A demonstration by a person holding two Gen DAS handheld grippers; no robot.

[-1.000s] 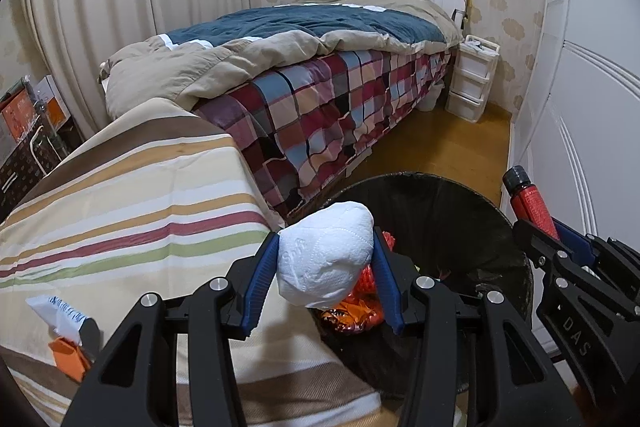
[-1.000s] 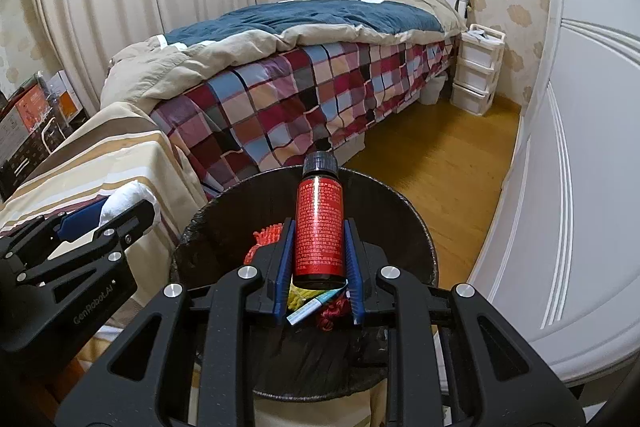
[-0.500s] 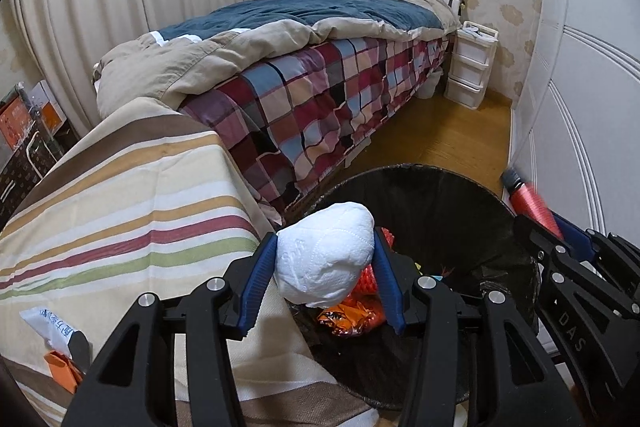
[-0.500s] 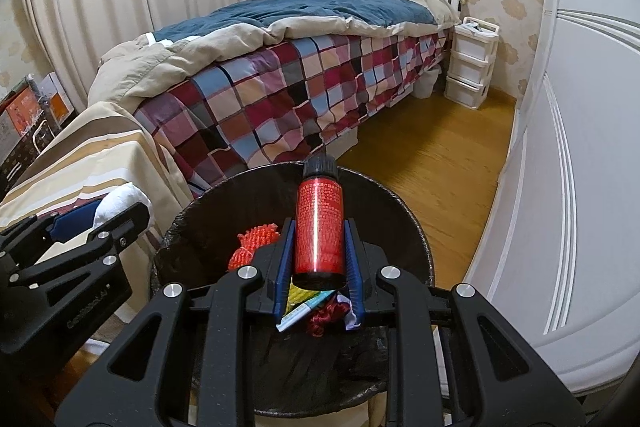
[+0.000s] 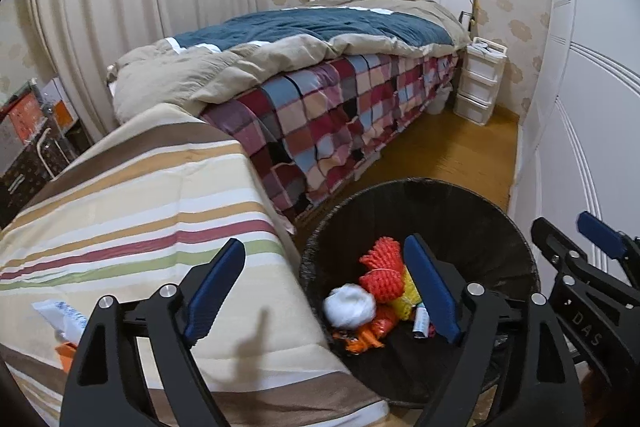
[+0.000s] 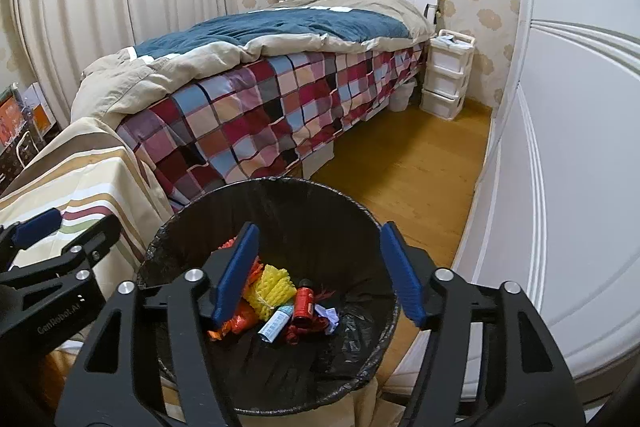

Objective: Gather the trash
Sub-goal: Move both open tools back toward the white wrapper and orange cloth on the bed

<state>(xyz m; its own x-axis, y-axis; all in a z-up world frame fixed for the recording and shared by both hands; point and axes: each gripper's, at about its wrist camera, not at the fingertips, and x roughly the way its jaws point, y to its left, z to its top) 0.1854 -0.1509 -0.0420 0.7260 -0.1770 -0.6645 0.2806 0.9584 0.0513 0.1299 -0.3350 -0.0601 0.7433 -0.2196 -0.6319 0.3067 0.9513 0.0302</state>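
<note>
Left wrist: left gripper [image 5: 324,291] jaws have just been opening, nothing between them; white paper wad [image 5: 349,305] lies in the black-lined trash bin [image 5: 472,203] beside the orange net [image 5: 382,273], bin just right of the striped table cloth [image 5: 140,211]. Right wrist: right gripper [image 6: 318,273] jaws also just opening, empty, hanging over the bin; red bottle [image 6: 304,303] lies at the bottom next to the yellow net [image 6: 268,287].

A striped table cover [image 5: 140,211] fills the lower left of the left wrist view; a white wrapper [image 5: 60,319] and an orange scrap [image 5: 66,353] lie on it at the lower left edge. The wooden floor [image 6: 404,163] carries the black bin [image 6: 280,195] beside it.
</note>
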